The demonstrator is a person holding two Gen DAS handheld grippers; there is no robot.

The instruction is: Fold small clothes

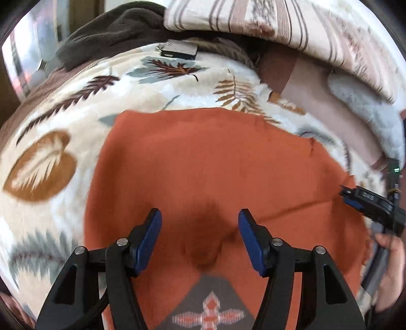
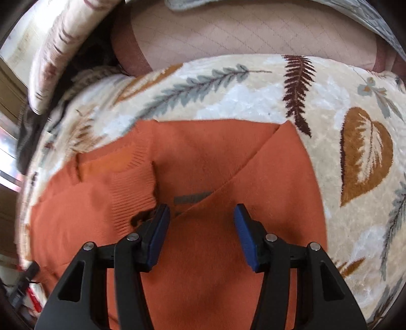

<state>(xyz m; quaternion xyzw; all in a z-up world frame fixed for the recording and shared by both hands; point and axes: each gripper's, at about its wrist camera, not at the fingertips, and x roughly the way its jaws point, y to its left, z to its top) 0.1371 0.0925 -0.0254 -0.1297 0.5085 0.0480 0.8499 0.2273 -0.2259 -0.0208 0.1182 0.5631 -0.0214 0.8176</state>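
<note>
An orange knit garment (image 1: pixel 203 157) lies spread on a leaf-print blanket (image 1: pixel 50 152). My left gripper (image 1: pixel 200 213) hovers open just over it. A small pucker of orange cloth (image 1: pixel 203 251) rises between the blue pads without touching them. A dark patterned panel (image 1: pixel 208 304) shows at the garment's near edge. In the right wrist view the garment (image 2: pixel 215 152) has a flap folded diagonally across it. A ribbed cuff (image 2: pixel 132 187) and a grey label (image 2: pixel 191 198) lie near my right gripper (image 2: pixel 201 207), which is open above the cloth. That gripper (image 1: pixel 351 196) also shows at the left view's right edge.
A person's hand (image 1: pixel 390 266) holds the right gripper's handle. At the back lie a small dark device (image 1: pixel 179 49), a brown fleece (image 1: pixel 109 33), a striped quilt (image 1: pixel 279 22) and a pinkish quilted sheet (image 2: pixel 241 30). Blanket (image 2: pixel 355 152) surrounds the garment.
</note>
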